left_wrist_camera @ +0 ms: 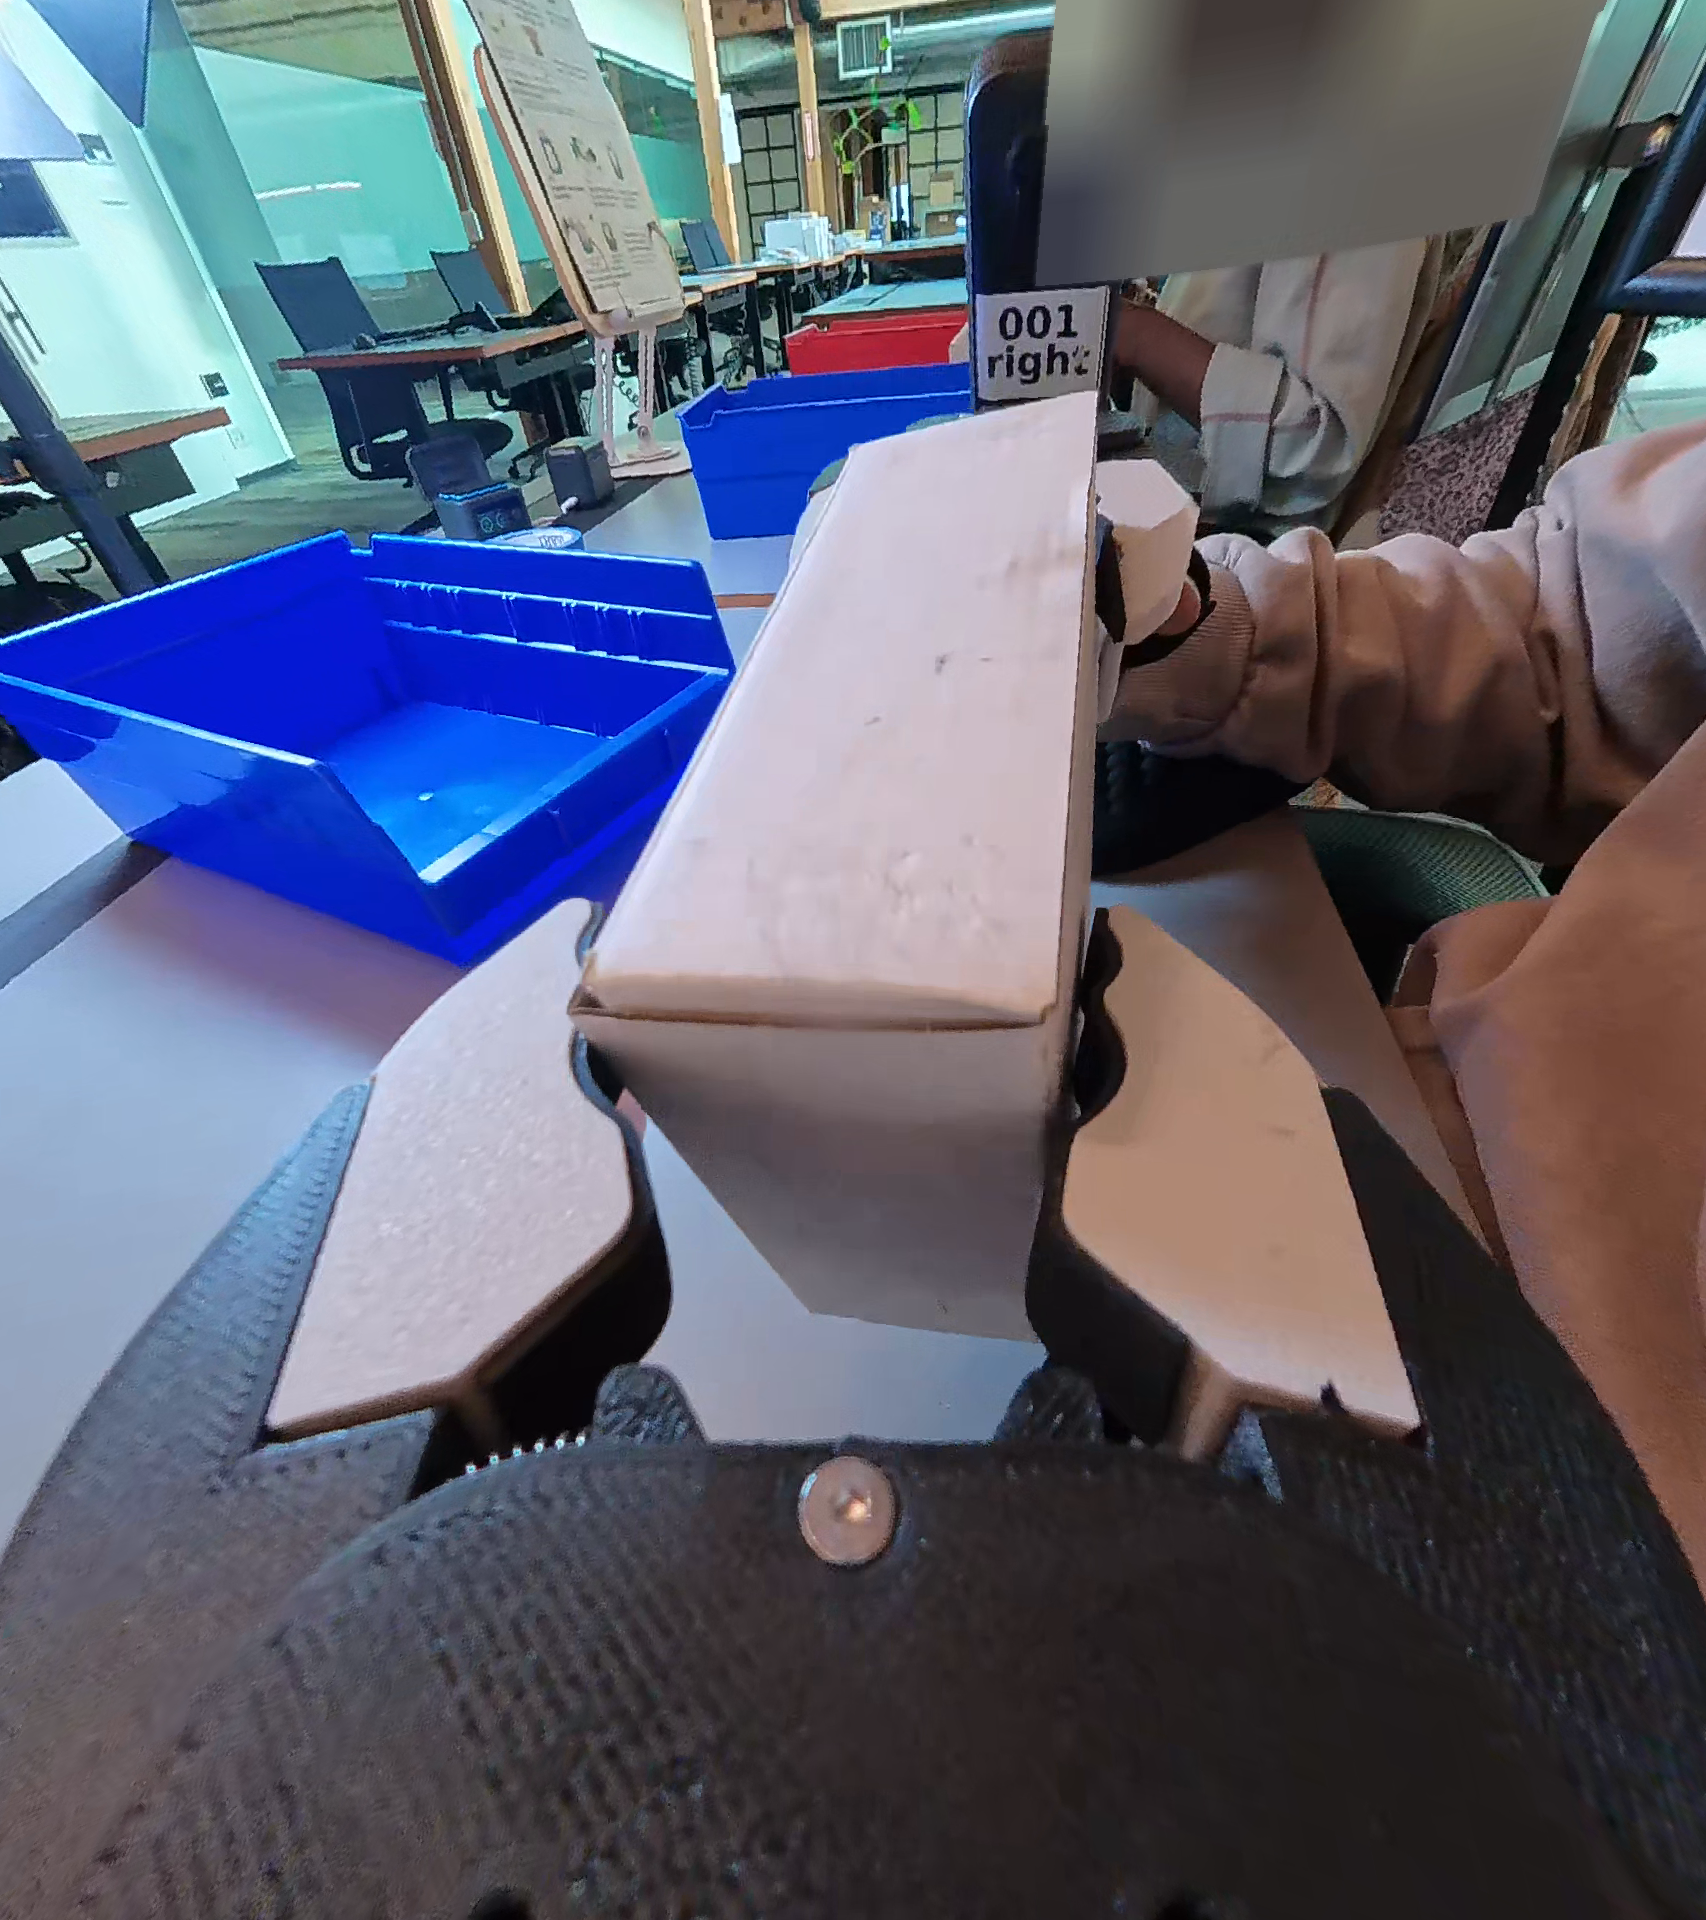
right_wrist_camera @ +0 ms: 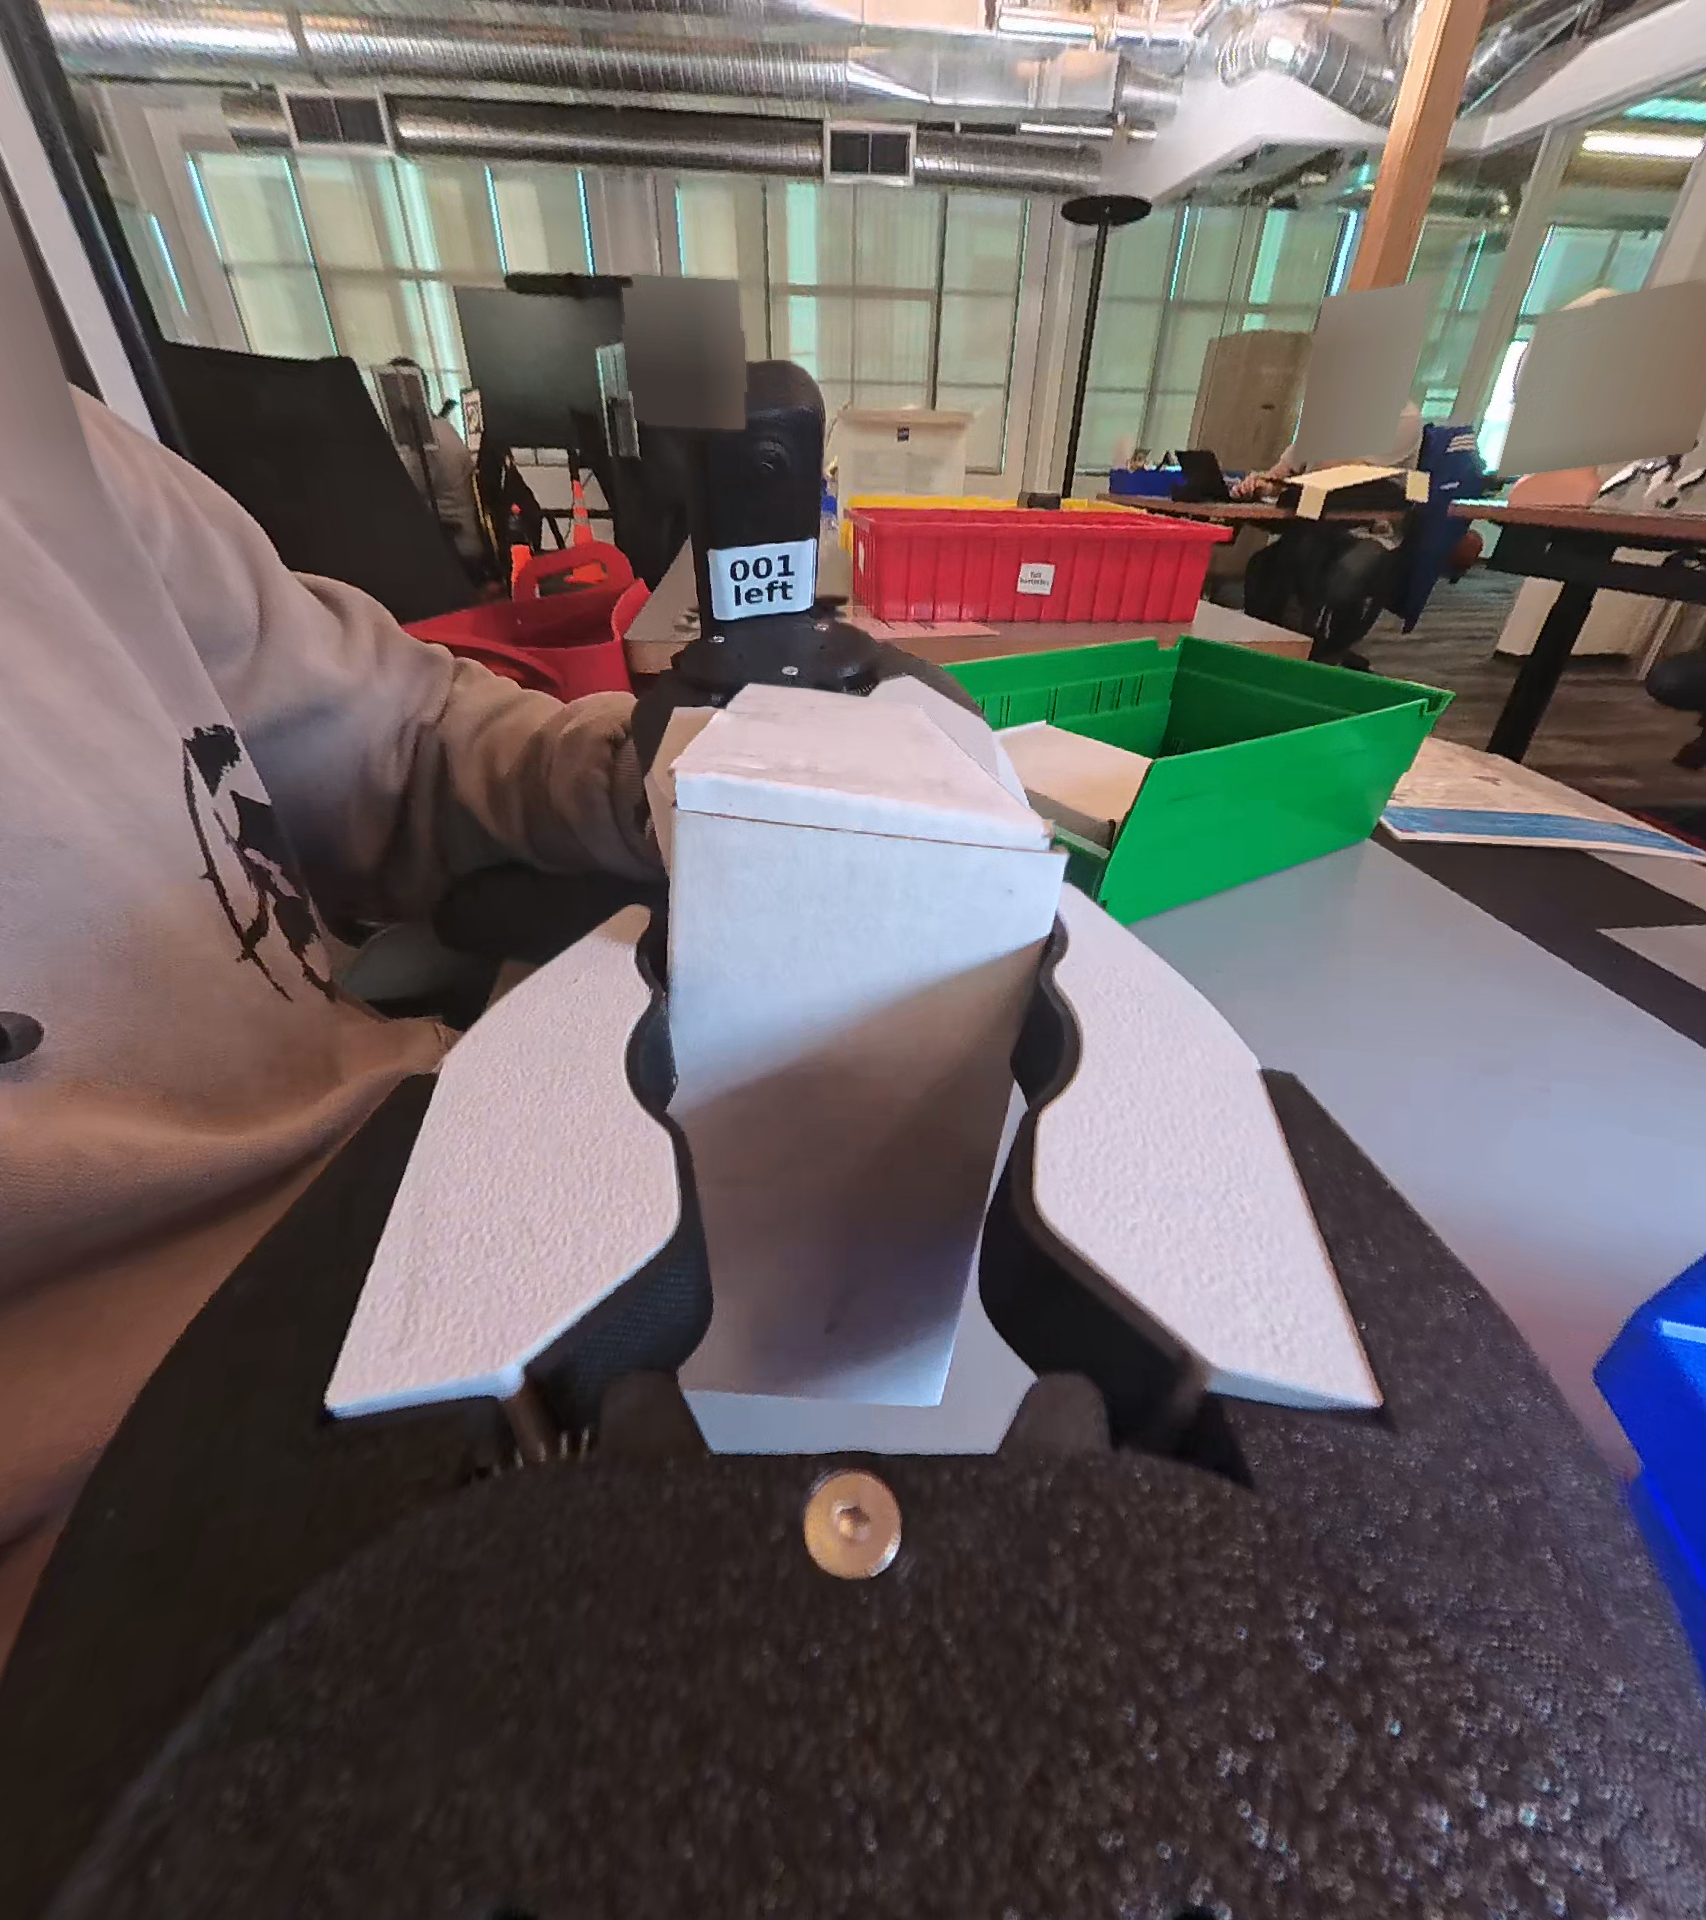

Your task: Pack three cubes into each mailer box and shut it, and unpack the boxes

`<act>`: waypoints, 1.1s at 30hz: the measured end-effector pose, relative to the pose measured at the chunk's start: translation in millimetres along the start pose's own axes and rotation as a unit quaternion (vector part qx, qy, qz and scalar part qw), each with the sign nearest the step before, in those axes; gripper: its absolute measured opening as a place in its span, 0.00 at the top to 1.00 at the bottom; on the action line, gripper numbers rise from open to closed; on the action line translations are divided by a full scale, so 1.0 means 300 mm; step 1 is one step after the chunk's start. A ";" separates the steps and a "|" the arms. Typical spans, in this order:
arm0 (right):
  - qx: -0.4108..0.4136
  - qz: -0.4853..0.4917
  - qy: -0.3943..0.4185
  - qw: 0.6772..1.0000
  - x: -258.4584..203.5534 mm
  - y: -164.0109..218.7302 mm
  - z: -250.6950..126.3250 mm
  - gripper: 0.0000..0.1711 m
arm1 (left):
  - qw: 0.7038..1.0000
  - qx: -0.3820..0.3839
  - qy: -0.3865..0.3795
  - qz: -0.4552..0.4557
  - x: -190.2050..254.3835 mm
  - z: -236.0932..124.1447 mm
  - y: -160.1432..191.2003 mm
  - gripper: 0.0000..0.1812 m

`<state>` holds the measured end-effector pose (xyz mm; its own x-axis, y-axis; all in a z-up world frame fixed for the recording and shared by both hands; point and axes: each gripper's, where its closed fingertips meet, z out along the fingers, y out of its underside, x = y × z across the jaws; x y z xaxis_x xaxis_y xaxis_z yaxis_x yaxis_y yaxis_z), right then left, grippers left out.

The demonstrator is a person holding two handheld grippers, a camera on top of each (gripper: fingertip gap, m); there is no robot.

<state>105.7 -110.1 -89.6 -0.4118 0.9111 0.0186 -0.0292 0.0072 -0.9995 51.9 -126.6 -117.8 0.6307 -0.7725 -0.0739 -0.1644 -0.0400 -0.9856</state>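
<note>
You are holding a closed white cardboard mailer box point(left_wrist_camera: 880, 748) in the air above the grey surface point(left_wrist_camera: 101, 1143), gripping it at both ends at once. Your left tool point(left_wrist_camera: 844, 1039) is clamping the near end of the box between its white fingers point(left_wrist_camera: 475, 1174), and your right tool point(right_wrist_camera: 854, 997) is clamping the opposite end, with the box running lengthwise from one tool to the other. In the right wrist view the box point(right_wrist_camera: 859, 997) is sitting deep between the fingers point(right_wrist_camera: 527, 1195), its lid seam lying shut along the top edge, and the left tool is showing just behind the far end. An empty blue plastic bin point(left_wrist_camera: 361, 727) is resting on the surface just beside the box toward the far left edge, and a second blue bin point(left_wrist_camera: 807, 447) is standing farther back. A green plastic bin point(right_wrist_camera: 1233, 758) is sitting on the surface near its far edge, with a white flat piece lying in it. Your beige sleeves point(left_wrist_camera: 1431, 644) are reaching in along the near edge.
</note>
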 end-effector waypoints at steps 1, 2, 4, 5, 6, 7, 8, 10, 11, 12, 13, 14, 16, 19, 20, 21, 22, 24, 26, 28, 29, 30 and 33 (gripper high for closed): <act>0.001 -0.002 0.002 1.000 0.000 0.004 0.001 0.62 | 1.000 -0.005 -0.001 0.002 0.001 -0.003 -0.003 0.53; -0.010 -0.003 0.006 1.000 0.003 0.018 0.004 0.62 | 1.000 -0.007 -0.003 0.007 0.000 -0.008 -0.007 0.53; -0.053 -0.010 0.028 0.998 0.022 0.058 0.011 0.62 | 0.999 -0.009 -0.016 0.033 -0.007 -0.021 -0.012 0.54; -0.067 -0.023 0.044 0.997 0.033 0.069 0.012 0.61 | 0.998 -0.013 -0.027 0.054 -0.011 -0.027 -0.012 0.54; -0.085 -0.039 0.059 0.994 0.041 0.080 0.012 0.61 | 0.996 -0.018 -0.040 0.081 -0.015 -0.032 -0.010 0.54; -0.109 -0.054 0.070 0.990 0.046 0.092 0.008 0.61 | 0.992 -0.026 -0.054 0.114 -0.017 -0.037 -0.007 0.54; -0.126 -0.063 0.080 0.987 0.052 0.097 -0.001 0.61 | 0.986 -0.034 -0.072 0.149 -0.020 -0.044 -0.005 0.54; -0.114 -0.065 0.095 0.987 0.059 0.057 -0.024 0.62 | 0.970 -0.049 -0.108 0.214 -0.034 -0.060 0.001 0.55; -0.115 -0.070 0.105 0.985 0.066 0.039 -0.035 0.62 | 0.963 -0.052 -0.120 0.235 -0.038 -0.067 0.002 0.55; -0.129 -0.088 0.123 0.980 0.077 0.027 -0.041 0.62 | 0.960 -0.054 -0.125 0.246 -0.041 -0.073 0.004 0.55; -0.150 -0.116 0.136 0.972 0.080 0.017 -0.039 0.62 | 0.957 -0.058 -0.128 0.252 -0.045 -0.077 0.008 0.55; -0.177 -0.147 0.140 0.963 0.071 0.009 -0.027 0.61 | 0.956 -0.063 -0.132 0.256 -0.051 -0.079 0.014 0.55; -0.238 -0.205 0.142 0.939 0.052 -0.002 0.010 0.61 | 0.952 -0.073 -0.138 0.263 -0.062 -0.079 0.027 0.55; -0.310 -0.261 0.114 0.907 0.029 0.009 0.078 0.62 | 0.948 -0.084 -0.144 0.271 -0.073 -0.077 0.042 0.55; -0.322 -0.271 0.101 0.901 0.024 0.016 0.103 0.63 | 0.948 -0.085 -0.145 0.269 -0.076 -0.078 0.044 0.55; -0.338 -0.283 0.091 0.893 0.026 0.030 0.122 0.63 | 0.950 -0.083 -0.145 0.265 -0.077 -0.079 0.042 0.55; -0.356 -0.300 0.090 0.881 0.038 0.046 0.135 0.63 | 0.951 -0.082 -0.145 0.260 -0.078 -0.082 0.040 0.55; -0.380 -0.339 0.091 0.856 0.059 0.072 0.154 0.63 | 0.951 -0.082 -0.151 0.259 -0.084 -0.088 0.033 0.55; -0.382 -0.358 0.092 0.847 0.062 0.086 0.174 0.66 | 0.952 -0.083 -0.148 0.253 -0.083 -0.090 0.031 0.55; -0.381 -0.374 0.092 0.840 0.063 0.089 0.179 0.70 | 0.951 -0.088 -0.149 0.257 -0.086 -0.091 0.036 0.55; -0.380 -0.369 0.090 0.843 0.058 0.090 0.180 0.71 | 0.951 -0.089 -0.148 0.258 -0.086 -0.091 0.039 0.55; -0.377 -0.362 0.080 0.849 0.048 0.091 0.180 0.73 | 0.952 -0.091 -0.143 0.254 -0.084 -0.089 0.042 0.55; -0.356 -0.336 0.070 0.869 0.031 0.071 0.179 0.77 | 0.955 -0.099 -0.140 0.243 -0.087 -0.083 0.052 0.55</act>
<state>52.3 -123.6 -109.6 -0.4041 0.6430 0.6506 0.3715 0.7653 -0.5256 14.0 -122.7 -127.4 0.6170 -0.5325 -0.5795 -0.6119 0.1384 -0.7787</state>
